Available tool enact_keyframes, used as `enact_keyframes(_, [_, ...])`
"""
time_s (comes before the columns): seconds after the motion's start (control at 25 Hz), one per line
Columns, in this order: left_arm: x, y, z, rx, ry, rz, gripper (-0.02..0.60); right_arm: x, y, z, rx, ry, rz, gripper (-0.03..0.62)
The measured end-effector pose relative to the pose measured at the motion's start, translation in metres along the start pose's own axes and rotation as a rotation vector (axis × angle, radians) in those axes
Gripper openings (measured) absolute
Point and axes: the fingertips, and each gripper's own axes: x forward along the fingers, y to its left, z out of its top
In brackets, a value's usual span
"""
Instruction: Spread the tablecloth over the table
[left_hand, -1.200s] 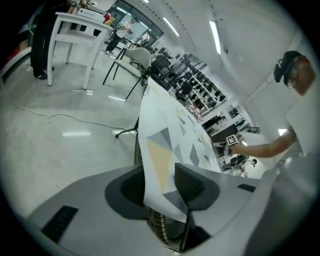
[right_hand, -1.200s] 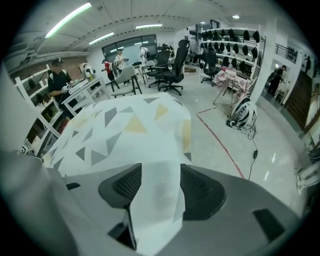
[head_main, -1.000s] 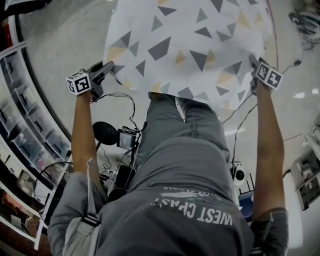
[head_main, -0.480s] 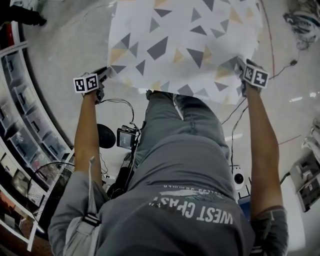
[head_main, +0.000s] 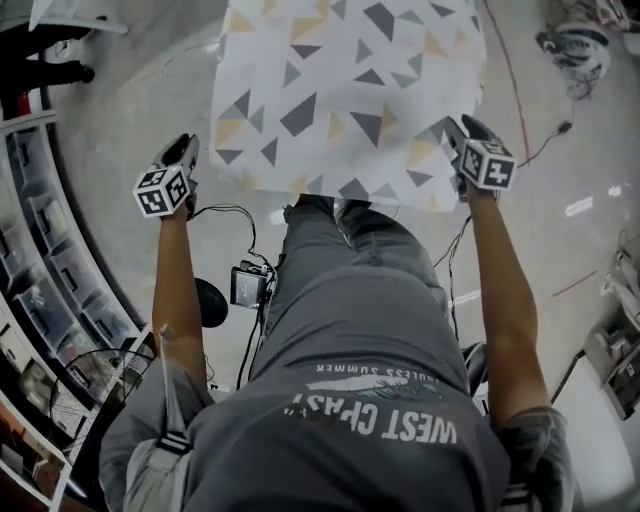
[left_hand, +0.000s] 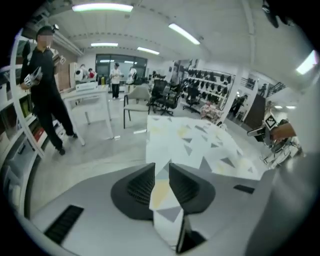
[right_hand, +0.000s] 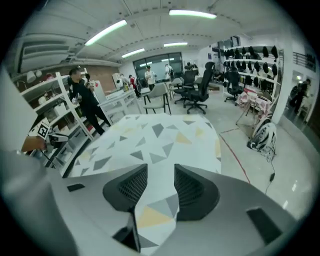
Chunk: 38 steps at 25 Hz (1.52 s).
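- My left gripper (head_main: 186, 150) is clamped on the near left corner of the tablecloth (head_main: 340, 90). In the left gripper view a fold of the cloth stands pinched between the two dark pads (left_hand: 142, 187).
- My right gripper (head_main: 455, 130) sits at the near right corner. Its jaws are closing with the cloth's corner lying between them, but in the right gripper view the pads (right_hand: 190, 189) are still wider apart than the thin cloth.
- The tablecloth is white with grey and yellow triangles. It stretches away from me over the table, and its near edge runs between my two grippers just in front of my legs.
- Both my arms are held out forward, and the marker cubes (head_main: 162, 190) face up towards my head.
- The grey floor (head_main: 130, 90) shows on both sides of the cloth, and shelves (head_main: 40, 250) run along my left.
- In the left gripper view a person in dark clothes (left_hand: 47, 90) stands by those shelves. Office chairs (right_hand: 197, 90) stand beyond the table's far end.
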Motion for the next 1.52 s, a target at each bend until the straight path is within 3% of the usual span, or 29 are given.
enact_keyframes(0.32, [-0.069,-0.154,0.176,0.228,-0.400,-0.164,0.021,-0.114,0.103,0.115,-0.096,-0.360,0.161,0.020])
enact_keyframes(0.48, [-0.130,-0.220,0.239,0.309,-0.606,-0.192,0.011,-0.186,0.159,0.159,-0.183,-0.523,0.240,0.011])
enact_keyframes(0.64, [-0.194,-0.270,0.280,0.324,-0.744,-0.223,0.008,-0.249,0.203,0.189,-0.303,-0.611,0.279,0.011])
enact_keyframes(1.0, [-0.282,-0.370,0.298,0.504,-0.829,-0.320,0.008,-0.353,0.264,0.215,-0.483,-0.749,0.350,0.009])
enact_keyframes(1.24, [-0.308,-0.411,0.291,0.565,-0.842,-0.350,0.008,-0.386,0.282,0.210,-0.507,-0.761,0.377,0.009])
enact_keyframes(1.52, [-0.312,-0.421,0.283,0.558,-0.835,-0.349,0.008,-0.404,0.268,0.200,-0.504,-0.782,0.361,0.009])
